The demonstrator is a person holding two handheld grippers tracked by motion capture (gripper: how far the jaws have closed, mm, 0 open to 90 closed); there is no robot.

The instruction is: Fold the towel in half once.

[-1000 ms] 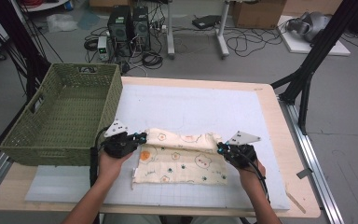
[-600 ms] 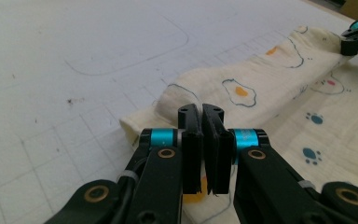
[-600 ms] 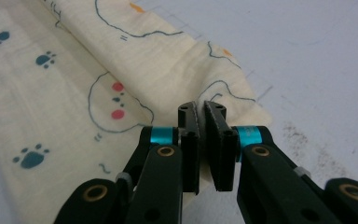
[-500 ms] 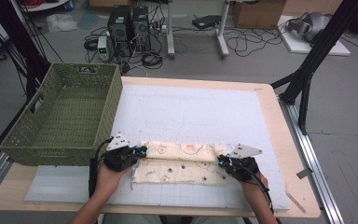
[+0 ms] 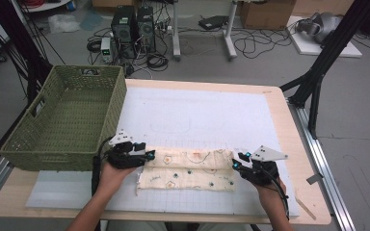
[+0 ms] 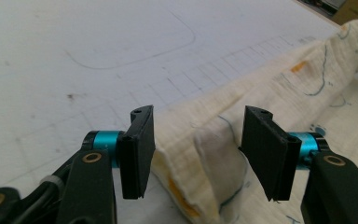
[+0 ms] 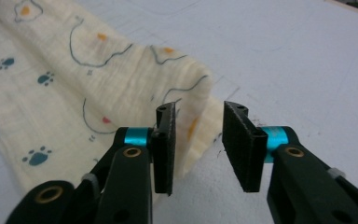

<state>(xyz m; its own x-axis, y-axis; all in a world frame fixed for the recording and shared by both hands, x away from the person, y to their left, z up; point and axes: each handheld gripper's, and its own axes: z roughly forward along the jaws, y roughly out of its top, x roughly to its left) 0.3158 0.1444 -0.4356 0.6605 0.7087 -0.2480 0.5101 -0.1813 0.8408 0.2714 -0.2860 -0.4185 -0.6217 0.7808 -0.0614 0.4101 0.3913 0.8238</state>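
The cloth [image 5: 188,169], a cream muslin printed with paw marks and small outlines, lies folded into a long band on the white mat [image 5: 197,115] at the near side of the table [image 5: 289,120]. Its far long edge is doubled over into a raised ridge. The green basket [image 5: 62,120] stands at the table's left end, just beside the cloth's left end.

The left gripper [image 5: 147,155] sits at the left end of the ridge. Its jaws have just been opening and stand apart; a fold of cloth [image 6: 214,158] rises between them, and the pads do not press on it. The right gripper [image 5: 236,164] sits at the right end. Its jaws have likewise just been opening; the cloth's corner [image 7: 191,100] lies just beyond the left pad, and the gap shows bare mat.

Judgement: the fabric is light, thin and entirely limp. It will not hold a shape, will sag between two holds, and the fold may slip open if dragged. It is not fragile. The best holds appear to be the two ends of the folded ridge, pinching all layers together, with both ends lifted level.
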